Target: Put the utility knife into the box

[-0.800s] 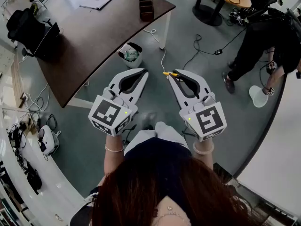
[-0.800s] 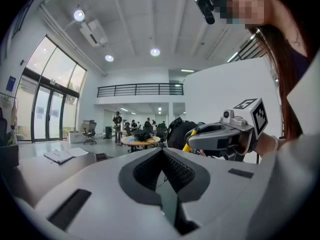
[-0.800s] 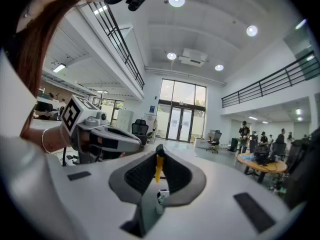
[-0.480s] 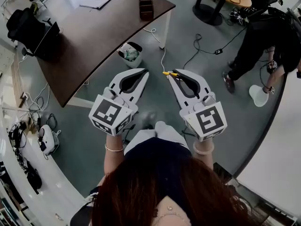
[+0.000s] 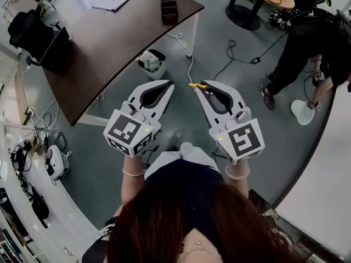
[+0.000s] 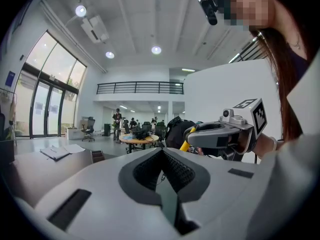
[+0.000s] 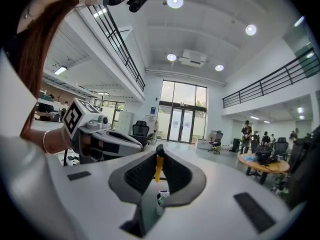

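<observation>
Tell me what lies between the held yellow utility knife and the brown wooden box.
Head view: grey floor with a white cable, then the dark brown tabletop.

- We see the box on the bench, at its far right corner.
- The bin stands beside the bench's near edge.
- The utility knife, in the right claw, lies nearer us than both.

Right gripper clamps utility knife; box on table
</observation>
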### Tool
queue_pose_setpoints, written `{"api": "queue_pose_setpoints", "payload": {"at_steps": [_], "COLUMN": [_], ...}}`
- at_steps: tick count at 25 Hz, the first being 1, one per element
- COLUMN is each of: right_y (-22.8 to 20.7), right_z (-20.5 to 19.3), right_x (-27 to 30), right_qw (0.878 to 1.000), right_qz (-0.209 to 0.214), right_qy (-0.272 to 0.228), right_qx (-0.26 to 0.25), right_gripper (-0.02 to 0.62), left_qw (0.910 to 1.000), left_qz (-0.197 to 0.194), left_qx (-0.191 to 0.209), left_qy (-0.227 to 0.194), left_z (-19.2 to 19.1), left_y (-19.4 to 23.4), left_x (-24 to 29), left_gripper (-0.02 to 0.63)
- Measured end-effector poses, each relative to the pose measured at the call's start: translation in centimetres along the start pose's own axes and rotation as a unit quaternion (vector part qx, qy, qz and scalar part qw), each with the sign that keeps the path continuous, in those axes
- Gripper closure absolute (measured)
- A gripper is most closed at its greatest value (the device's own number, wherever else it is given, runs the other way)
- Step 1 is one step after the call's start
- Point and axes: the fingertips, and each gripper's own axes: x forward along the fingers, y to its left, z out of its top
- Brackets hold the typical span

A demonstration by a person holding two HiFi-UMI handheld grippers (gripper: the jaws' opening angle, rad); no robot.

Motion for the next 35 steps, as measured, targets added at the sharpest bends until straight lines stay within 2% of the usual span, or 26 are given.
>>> {"api": "queue_pose_setpoints", "payload": {"at_steps": [11,15,22,29,35], "right_y": [-3.9,-5.0,-7.9,-11.0,-13.6], "right_z": [-1.3,-2.9,-3.0,-1.8,-1.0], "right_x": [1.6,3.0,8.7,15.9,20.8], "right_qw": [1.000,1.000,1.000,1.000,1.000], "right_qz": [0.016,0.018,0.015,0.005,-0.010], "right_qy": [-0.008,0.016,0.010,0.009,0.006], "right_qx": [0.012,0.017,0.016,0.009,0.002], "right_gripper": [0.545,0.545,0.545,0.545,0.545], "left_qw": [0.9998,0.9996,0.9997,0.9999,0.9998], "left_qz": [0.018,0.018,0.011,-0.001,-0.018], "left_qx": [-0.007,-0.013,-0.014,-0.010,-0.008], "left_qy": [0.011,0.017,0.018,0.010,0.009], "left_z": [-0.9,-1.5,-2.1,-1.0,-0.7], "left_y": [1.1,2.6,8.1,15.8,20.7], "left_x": [3.6,4.7,8.0,11.5,14.1], "left_gripper": [0.606,0.604,0.604,0.604,0.604]}}
